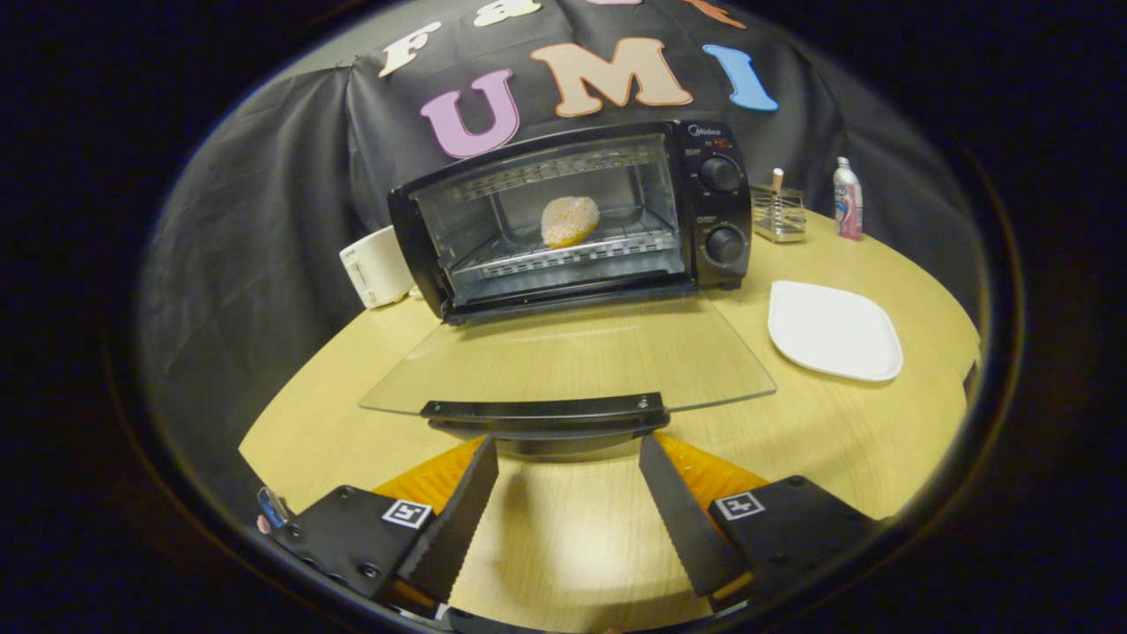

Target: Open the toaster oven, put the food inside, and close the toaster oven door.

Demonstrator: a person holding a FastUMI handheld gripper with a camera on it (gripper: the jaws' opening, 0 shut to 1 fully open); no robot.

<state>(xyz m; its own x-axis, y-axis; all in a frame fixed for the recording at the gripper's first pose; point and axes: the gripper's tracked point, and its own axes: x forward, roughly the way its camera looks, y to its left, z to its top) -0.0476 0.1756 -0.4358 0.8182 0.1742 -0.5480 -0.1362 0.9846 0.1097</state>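
Food's in, door's down — closing is the job left.

Gripper view: the tongs hang wide and empty, tips just short of the door handle. The glass door lies flat open over the bench, just ahead of the tongs. Beyond it stands the toaster oven, with the food sitting on the rack inside. A white plate lies bare, ahead and to the right. To my eye, the clean play is to slip under or pinch the handle at its middle, then swing the door up along its hinge arc. A lopsided grip could twist it, and a hard shove could slide the oven back.
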